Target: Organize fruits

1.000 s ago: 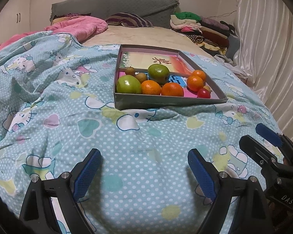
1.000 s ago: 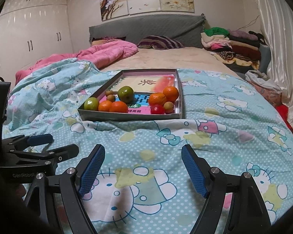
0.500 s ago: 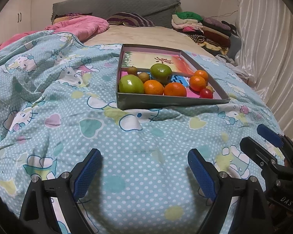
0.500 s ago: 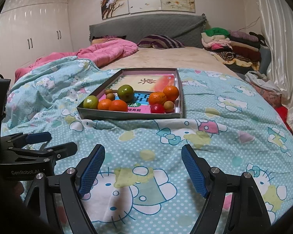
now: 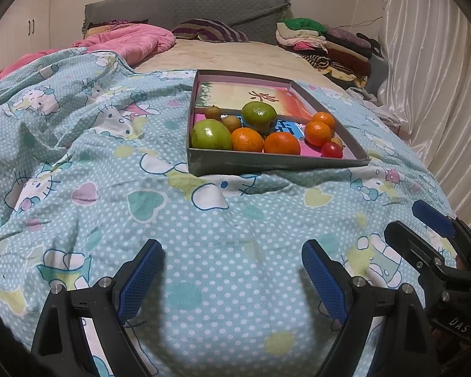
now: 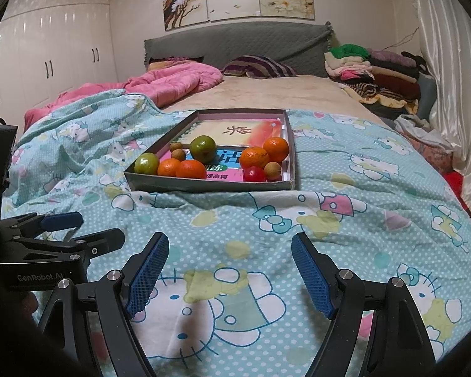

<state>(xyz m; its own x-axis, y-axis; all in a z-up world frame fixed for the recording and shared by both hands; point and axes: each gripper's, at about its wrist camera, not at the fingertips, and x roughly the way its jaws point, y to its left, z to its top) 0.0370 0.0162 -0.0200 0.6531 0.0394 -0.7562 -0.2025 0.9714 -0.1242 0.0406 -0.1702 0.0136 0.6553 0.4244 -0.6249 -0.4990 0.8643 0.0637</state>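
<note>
A shallow grey cardboard tray (image 5: 267, 161) (image 6: 204, 185) rests on the quilt, lined with colourful printed sheets. At its near end lie two green fruits (image 5: 211, 134) (image 6: 203, 148), several oranges (image 5: 281, 143) (image 6: 191, 169), small brown fruits (image 5: 212, 112) (image 6: 272, 168) and a red tomato (image 5: 332, 150) (image 6: 253, 174). My left gripper (image 5: 232, 278) is open over the quilt, well short of the tray. My right gripper (image 6: 229, 271) is open too, nothing between its blue pads (image 6: 311, 278). Each gripper shows at the edge of the other's view.
A blue cartoon-print quilt (image 5: 94, 188) covers the bed. Behind it lie a pink blanket (image 6: 160, 84), a striped pillow (image 6: 260, 66) and a grey headboard (image 6: 235, 44). Folded clothes (image 6: 370, 72) are stacked far right beside a white curtain (image 5: 439, 78). Wardrobes (image 6: 47, 56) stand left.
</note>
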